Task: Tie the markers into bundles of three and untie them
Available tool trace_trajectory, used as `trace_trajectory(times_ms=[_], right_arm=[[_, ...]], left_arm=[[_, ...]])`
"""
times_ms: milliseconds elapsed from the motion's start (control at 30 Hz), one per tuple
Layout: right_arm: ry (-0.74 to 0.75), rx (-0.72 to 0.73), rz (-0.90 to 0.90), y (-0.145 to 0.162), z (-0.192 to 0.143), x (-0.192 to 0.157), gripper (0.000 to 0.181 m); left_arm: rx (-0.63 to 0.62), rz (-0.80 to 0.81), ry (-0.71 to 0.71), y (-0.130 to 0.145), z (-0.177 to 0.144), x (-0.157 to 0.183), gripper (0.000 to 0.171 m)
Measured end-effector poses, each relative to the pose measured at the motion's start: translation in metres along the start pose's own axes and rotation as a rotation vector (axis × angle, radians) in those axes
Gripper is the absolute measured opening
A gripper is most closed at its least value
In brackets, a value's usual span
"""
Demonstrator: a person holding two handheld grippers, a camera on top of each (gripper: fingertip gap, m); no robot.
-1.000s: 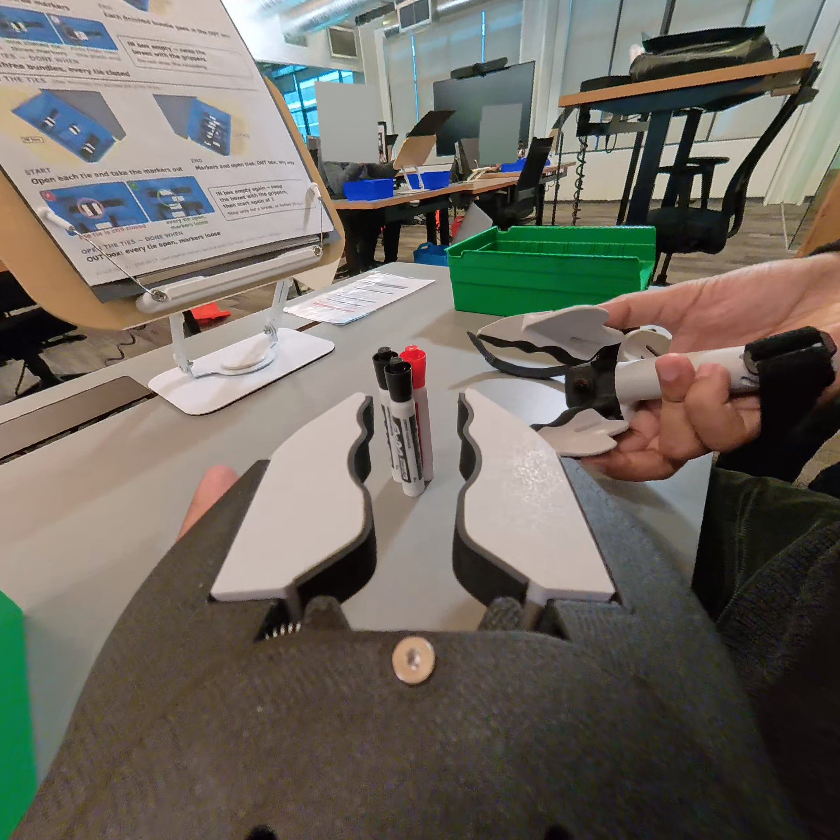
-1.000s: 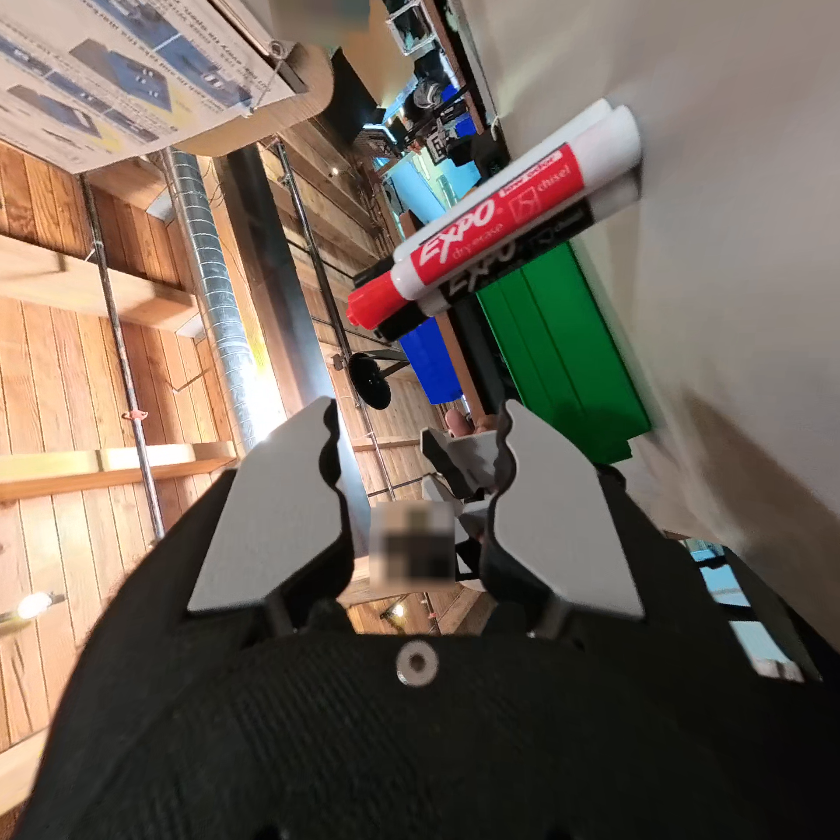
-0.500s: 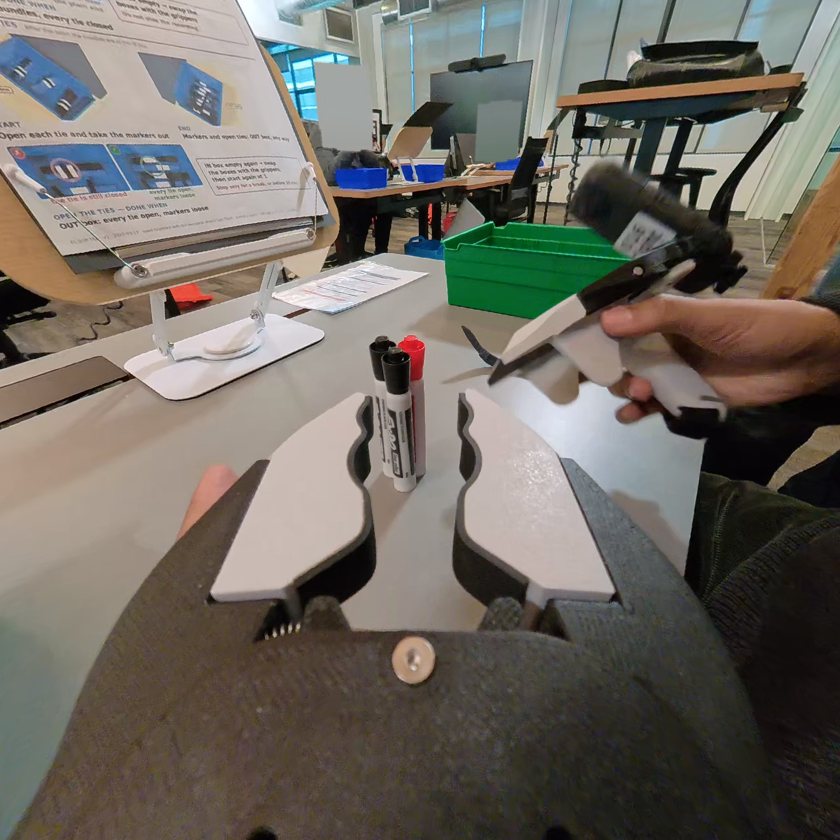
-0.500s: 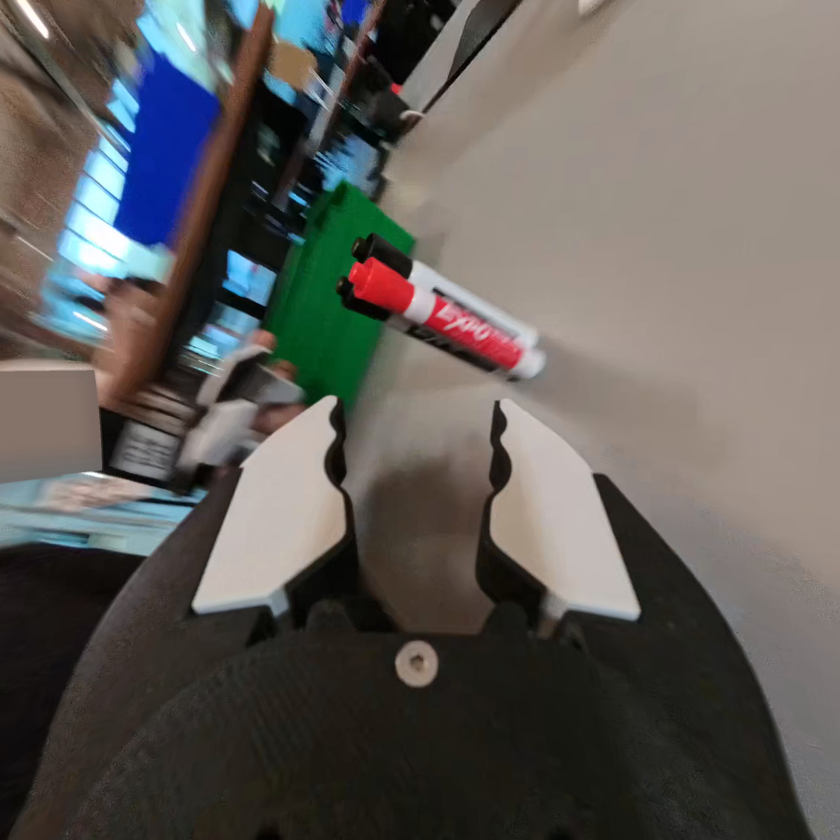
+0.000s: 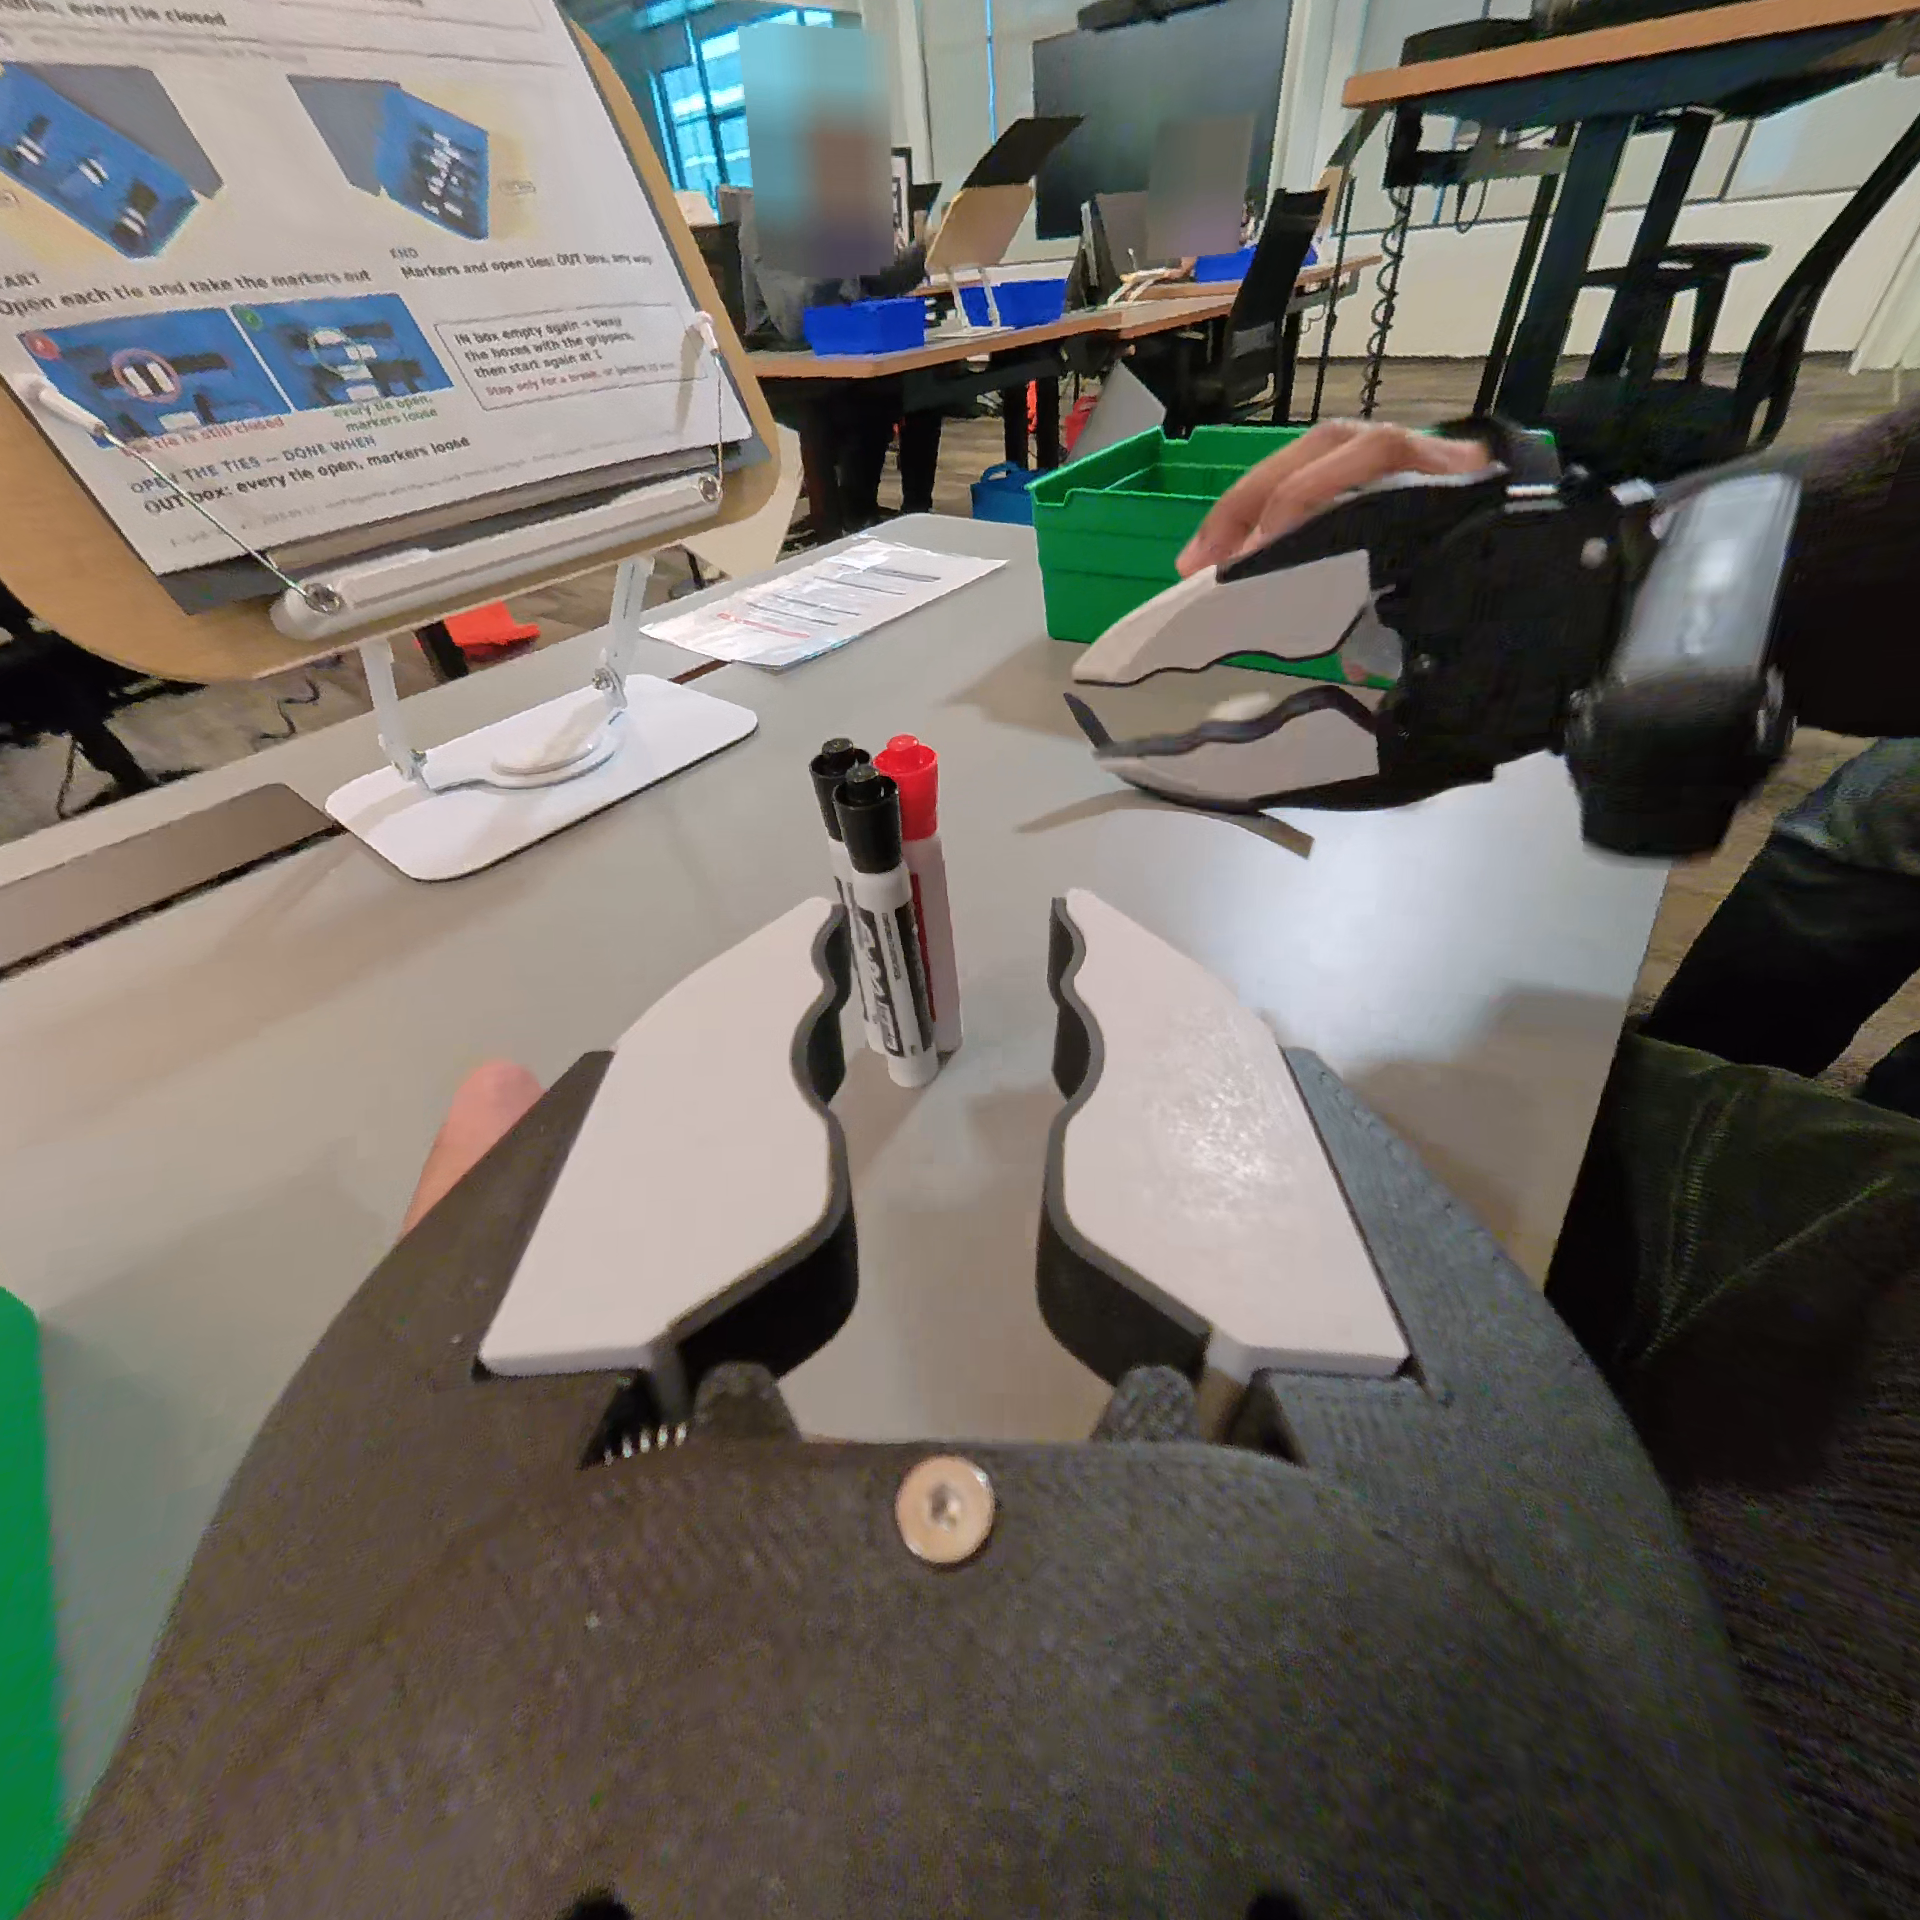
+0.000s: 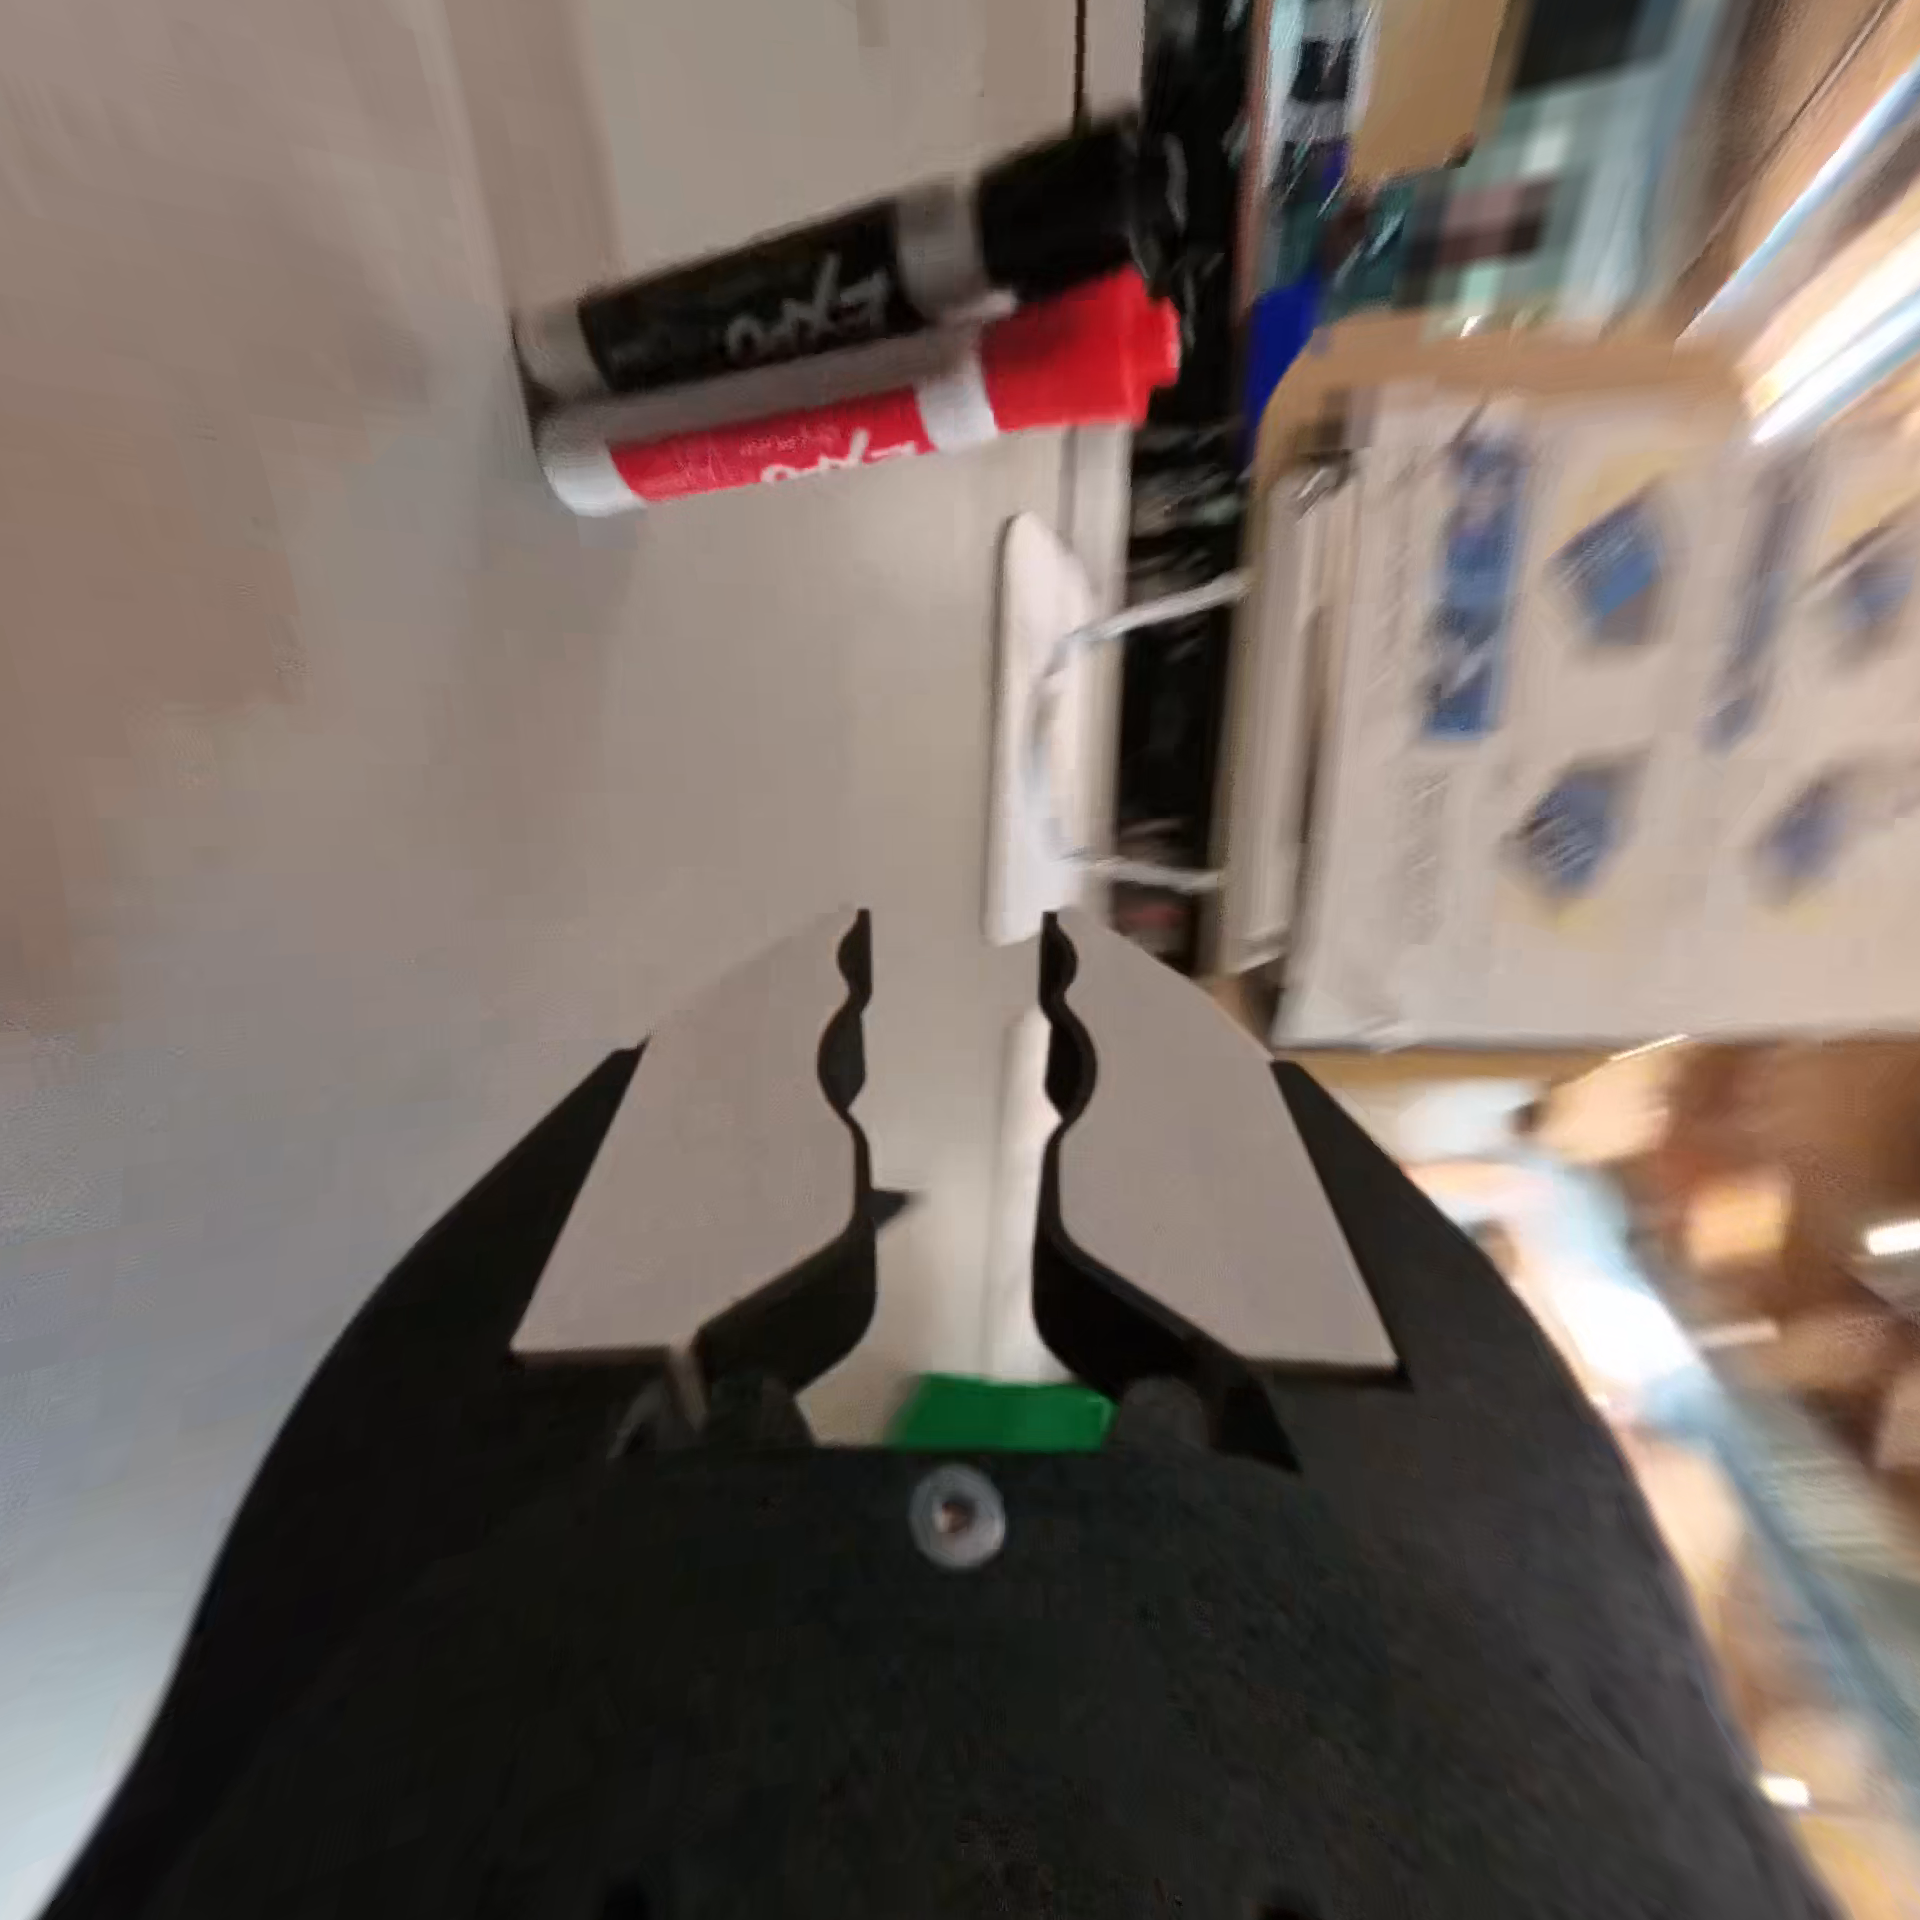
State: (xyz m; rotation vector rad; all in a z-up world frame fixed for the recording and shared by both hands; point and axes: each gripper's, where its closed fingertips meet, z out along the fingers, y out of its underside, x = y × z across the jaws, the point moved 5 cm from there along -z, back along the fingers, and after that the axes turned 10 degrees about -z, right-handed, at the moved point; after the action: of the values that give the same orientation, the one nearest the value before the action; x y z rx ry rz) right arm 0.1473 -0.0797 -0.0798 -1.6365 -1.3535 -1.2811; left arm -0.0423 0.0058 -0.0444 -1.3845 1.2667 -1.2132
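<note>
Three markers (image 5: 891,914), two with black caps and one with a red cap, stand upright and close together on the grey table (image 5: 312,1039). No tie shows around them. My left gripper (image 5: 945,925) is open, its fingertips on either side of the markers' lower ends, close but apart from them. My right gripper (image 5: 1086,701) hovers to the right of the markers above the table, turned on its side, jaws a little apart and empty. In the blurred right wrist view, the markers (image 6: 831,374) lie ahead of the right gripper (image 6: 954,930).
A document stand with an instruction sheet (image 5: 364,260) rests on a white base (image 5: 540,769) at the back left. A green bin (image 5: 1143,540) and a laminated sheet (image 5: 821,603) are at the back. Another green object (image 5: 16,1558) is at the left edge. The table's edge runs on the right. About 15 cm separates my left fingertips from my right.
The right gripper has rolled over in the hand and now points left at the markers, with its jaws narrower. The left gripper and the markers have barely moved.
</note>
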Motion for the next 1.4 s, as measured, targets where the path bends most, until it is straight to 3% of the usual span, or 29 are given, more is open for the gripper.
trace_trajectory(times_ms=[133, 333, 600, 833, 1033, 1333, 1400], right_arm=[[0.251, 0.181, -0.573, -0.018, -0.004, 0.007, 0.013], [0.337, 0.304, -1.001, -0.026, 0.013, 0.003, 0.045], [0.319, 0.42, -1.27, -0.05, 0.034, -0.007, 0.044], [0.186, 0.225, -1.369, -0.055, 0.051, -0.016, 0.038], [0.133, 0.349, -1.476, -0.065, 0.033, -0.019, 0.041], [0.028, -0.045, -1.632, -0.066, 0.046, -0.015, 0.097], [0.014, -0.064, -1.673, -0.07, 0.046, -0.016, 0.09]], left_arm=[[-0.004, -0.077, 0.006, 0.001, 0.0, 0.003, 0.038], [-0.01, -0.098, -0.028, 0.003, -0.003, 0.005, 0.038], [-0.035, -0.139, -0.063, 0.017, -0.023, 0.012, 0.038], [-0.002, -0.128, -0.103, 0.017, -0.051, 0.018, 0.038], [0.028, -0.123, -0.077, 0.013, -0.063, 0.025, 0.038], [0.097, -0.115, -0.03, 0.001, -0.081, 0.036, 0.038], [0.116, -0.114, -0.018, -0.002, -0.086, 0.039, 0.038]])
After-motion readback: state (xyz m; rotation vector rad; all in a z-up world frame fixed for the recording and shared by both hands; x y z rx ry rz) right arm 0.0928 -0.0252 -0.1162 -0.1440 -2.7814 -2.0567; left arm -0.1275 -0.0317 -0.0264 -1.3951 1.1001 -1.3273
